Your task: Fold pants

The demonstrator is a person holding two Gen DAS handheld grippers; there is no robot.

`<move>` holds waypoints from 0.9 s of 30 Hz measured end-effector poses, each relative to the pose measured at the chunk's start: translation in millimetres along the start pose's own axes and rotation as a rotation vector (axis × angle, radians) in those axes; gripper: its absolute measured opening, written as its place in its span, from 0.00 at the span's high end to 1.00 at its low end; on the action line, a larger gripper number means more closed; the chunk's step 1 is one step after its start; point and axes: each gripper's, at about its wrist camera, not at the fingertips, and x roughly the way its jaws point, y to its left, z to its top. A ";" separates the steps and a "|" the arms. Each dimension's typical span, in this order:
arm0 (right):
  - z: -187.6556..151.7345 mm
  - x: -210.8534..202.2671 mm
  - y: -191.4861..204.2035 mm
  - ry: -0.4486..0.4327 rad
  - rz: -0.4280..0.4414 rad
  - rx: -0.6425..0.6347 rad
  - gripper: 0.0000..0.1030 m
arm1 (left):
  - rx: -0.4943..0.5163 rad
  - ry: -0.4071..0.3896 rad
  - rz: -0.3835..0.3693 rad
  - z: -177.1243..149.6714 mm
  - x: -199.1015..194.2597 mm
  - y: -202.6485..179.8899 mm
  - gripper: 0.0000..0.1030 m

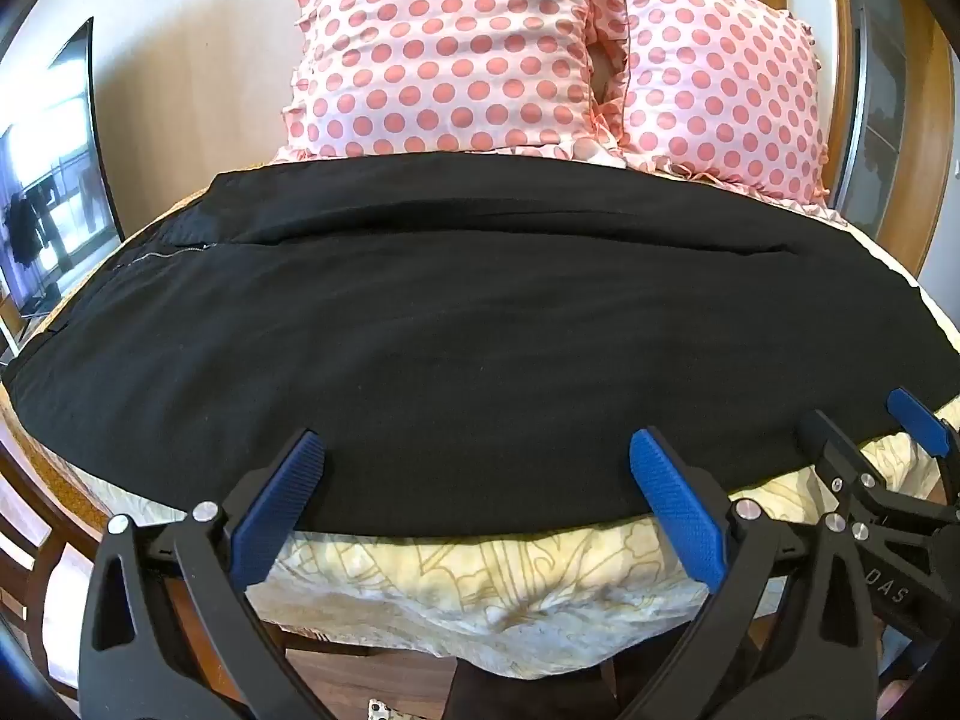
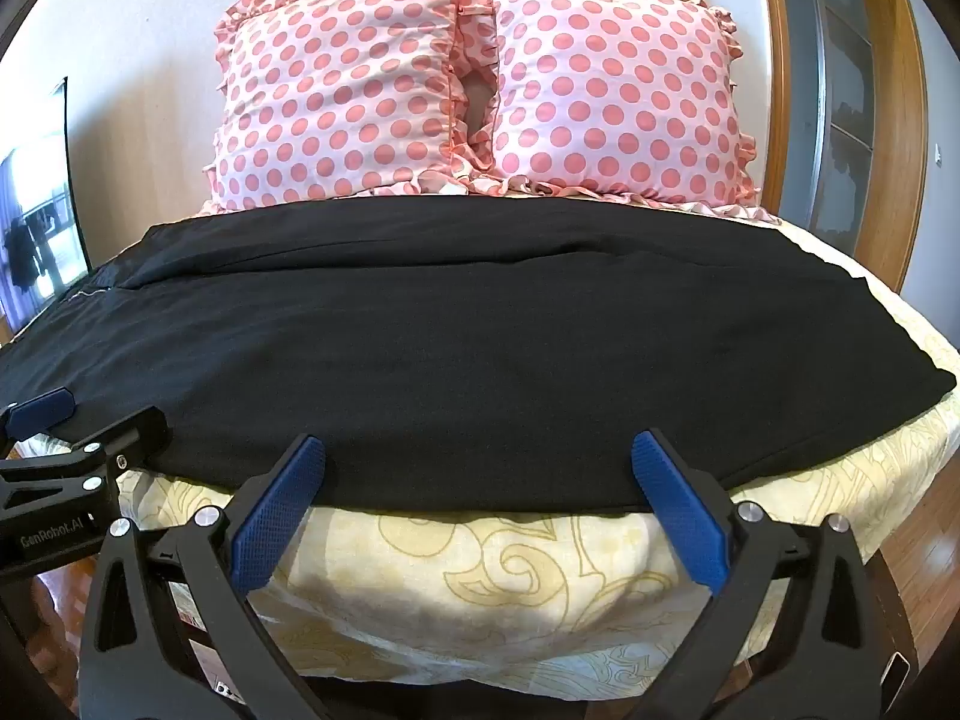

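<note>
Black pants [image 1: 456, 324] lie flat across the bed, waist with a zip at the left, legs running to the right; one leg lies over the other. In the right wrist view the pants [image 2: 468, 336] fill the middle of the bed. My left gripper [image 1: 477, 450] hangs open just over the pants' near edge, nothing between its blue pads. My right gripper [image 2: 477, 450] stands open the same way over the near edge, further right. The right gripper's tip [image 1: 918, 420] shows at the right of the left wrist view; the left gripper [image 2: 42, 408] shows at the left of the right wrist view.
Two pink polka-dot pillows [image 1: 444, 54] [image 2: 612, 90] lean at the head of the bed. A cream patterned sheet [image 2: 540, 564] drapes over the near edge. A dark screen [image 1: 48, 180] stands left, a wooden door frame [image 2: 900, 120] right. Wood floor [image 2: 924, 546] shows below.
</note>
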 end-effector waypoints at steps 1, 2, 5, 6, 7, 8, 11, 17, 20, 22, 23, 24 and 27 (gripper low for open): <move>-0.1 0.0 0.0 0.000 0.000 0.000 0.01 | -0.001 0.011 0.000 -0.7 0.1 0.1 0.02; -0.3 0.0 0.0 0.000 0.000 -0.001 0.01 | -0.005 0.047 0.000 1.6 3.9 0.6 0.02; -0.3 0.0 -0.1 0.001 0.000 -0.001 0.01 | -0.004 0.040 0.000 0.1 3.3 0.4 0.02; -0.3 0.0 -0.2 0.001 0.000 -0.001 0.01 | -0.004 0.040 0.000 0.0 4.4 2.0 0.02; -0.3 0.0 -0.2 0.001 0.000 -0.001 0.01 | -0.003 0.042 0.001 1.7 5.9 3.5 0.02; -0.2 0.1 -0.3 0.001 0.000 -0.001 0.01 | -0.002 0.042 0.000 1.0 6.3 4.4 0.02; -0.9 -0.2 -0.2 -0.001 0.000 -0.002 0.01 | 0.000 0.041 0.002 0.7 6.0 3.1 0.02; -0.1 -0.4 -0.4 -0.001 0.000 -0.002 0.01 | 0.000 0.041 0.005 1.5 5.6 1.8 0.02; 0.0 -0.4 -0.2 -0.002 0.000 -0.002 0.01 | 0.000 0.042 0.005 0.8 5.7 2.0 0.02; 0.1 -0.4 -0.1 -0.002 0.000 -0.002 0.01 | 0.001 0.042 0.005 1.1 5.6 1.8 0.02; 0.0 -0.4 0.0 -0.002 0.000 -0.002 0.01 | 0.001 0.042 0.005 0.9 5.7 1.9 0.02; 0.0 -0.5 0.1 -0.002 -0.001 -0.002 0.01 | 0.000 0.042 0.005 0.9 5.7 1.8 0.02; 0.0 -0.5 0.3 -0.002 0.000 -0.002 0.01 | 0.001 0.041 0.006 1.4 5.4 1.5 0.02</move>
